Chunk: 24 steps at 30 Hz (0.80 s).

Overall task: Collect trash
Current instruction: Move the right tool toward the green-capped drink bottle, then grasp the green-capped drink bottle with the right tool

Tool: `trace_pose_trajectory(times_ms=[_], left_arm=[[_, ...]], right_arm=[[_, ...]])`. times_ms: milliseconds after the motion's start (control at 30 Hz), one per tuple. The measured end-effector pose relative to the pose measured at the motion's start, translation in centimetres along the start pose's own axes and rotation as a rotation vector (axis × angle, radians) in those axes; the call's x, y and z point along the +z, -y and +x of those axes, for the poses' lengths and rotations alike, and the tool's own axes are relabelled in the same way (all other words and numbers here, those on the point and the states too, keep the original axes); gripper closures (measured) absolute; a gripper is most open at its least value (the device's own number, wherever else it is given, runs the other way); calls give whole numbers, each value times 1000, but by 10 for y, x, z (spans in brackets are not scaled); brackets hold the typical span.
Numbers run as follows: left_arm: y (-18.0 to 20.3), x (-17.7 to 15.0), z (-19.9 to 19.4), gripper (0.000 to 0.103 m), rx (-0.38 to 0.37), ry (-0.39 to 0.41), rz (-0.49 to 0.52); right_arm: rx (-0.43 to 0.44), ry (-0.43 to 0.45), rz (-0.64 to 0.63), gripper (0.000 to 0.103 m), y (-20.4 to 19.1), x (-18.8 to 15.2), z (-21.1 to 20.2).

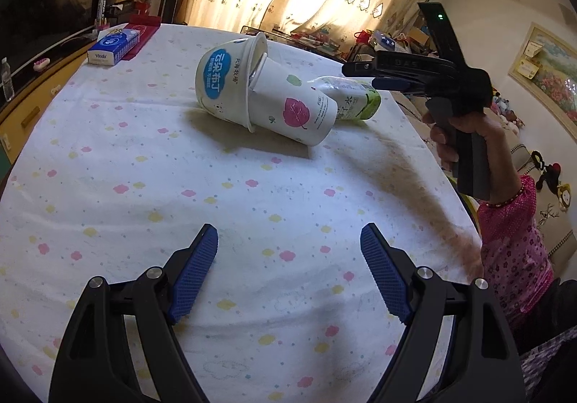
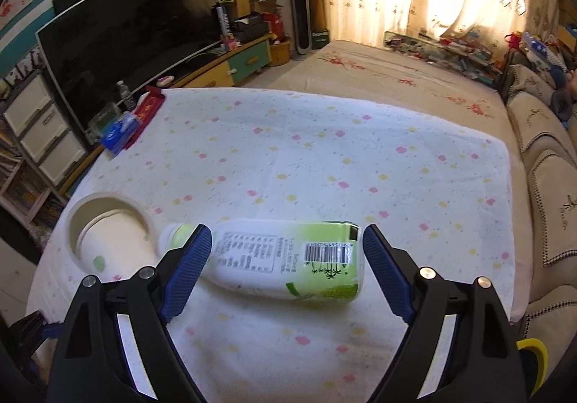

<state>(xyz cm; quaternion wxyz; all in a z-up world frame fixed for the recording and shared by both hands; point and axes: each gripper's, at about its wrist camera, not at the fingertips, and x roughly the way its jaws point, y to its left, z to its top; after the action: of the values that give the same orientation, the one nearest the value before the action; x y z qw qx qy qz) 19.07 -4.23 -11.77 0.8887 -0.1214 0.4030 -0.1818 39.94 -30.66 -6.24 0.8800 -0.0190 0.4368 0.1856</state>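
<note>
A white tub with a blue label (image 1: 223, 78) lies on its side on the flowered tablecloth (image 1: 144, 168), with a leaf-print paper cup (image 1: 292, 107) stuck in its mouth. Behind them lies a white-and-green bottle (image 1: 357, 100). In the right wrist view the bottle (image 2: 288, 255) lies crosswise between the fingers of my right gripper (image 2: 286, 248), which is open; the pads stand clear of it. The tub's rim (image 2: 108, 199) and the cup (image 2: 104, 251) are just left of it. A hand holds my right gripper (image 1: 348, 73) above the bottle. My left gripper (image 1: 288, 251) hangs open over bare cloth, nearer than the tub.
A blue tissue pack (image 1: 113, 47) and a red box (image 1: 142, 33) sit at the table's far left corner. A TV (image 2: 126, 31) on a low cabinet stands beyond the left edge. A sofa (image 2: 548, 168) runs along the right side, and a sleeve (image 1: 512, 240) is at the right.
</note>
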Motion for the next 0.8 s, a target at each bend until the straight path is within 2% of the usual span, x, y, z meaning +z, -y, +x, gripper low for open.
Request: trace_pose_trajectory(times_ms=[100,200,333,467,667,733,800], left_arm=[[-1,0,2,23,-6,-8,-8],[-2,1,2,23,-8,-10,-12],[-2,2,5,23,-1,-17,-9],[-2,3,7,23,12,-26,-2],[1,3,10,23,31,-30,5],[0,2,10,23,31,-29,6],[-1,3,10,23,27,-30,3]], right_arm=[[59,-43,-51,22,-5,-11,-11],[64,-84,-134,22,-14,-22,-18],[-62,-11,-206,22,-8,-19,-21],[11,0,-246,17,5,-4,-5],[204,-84,-214,15,17,11,27],[220,-109,-231,16,16,4,27],[197,-128,-252,16,14,-9,20]])
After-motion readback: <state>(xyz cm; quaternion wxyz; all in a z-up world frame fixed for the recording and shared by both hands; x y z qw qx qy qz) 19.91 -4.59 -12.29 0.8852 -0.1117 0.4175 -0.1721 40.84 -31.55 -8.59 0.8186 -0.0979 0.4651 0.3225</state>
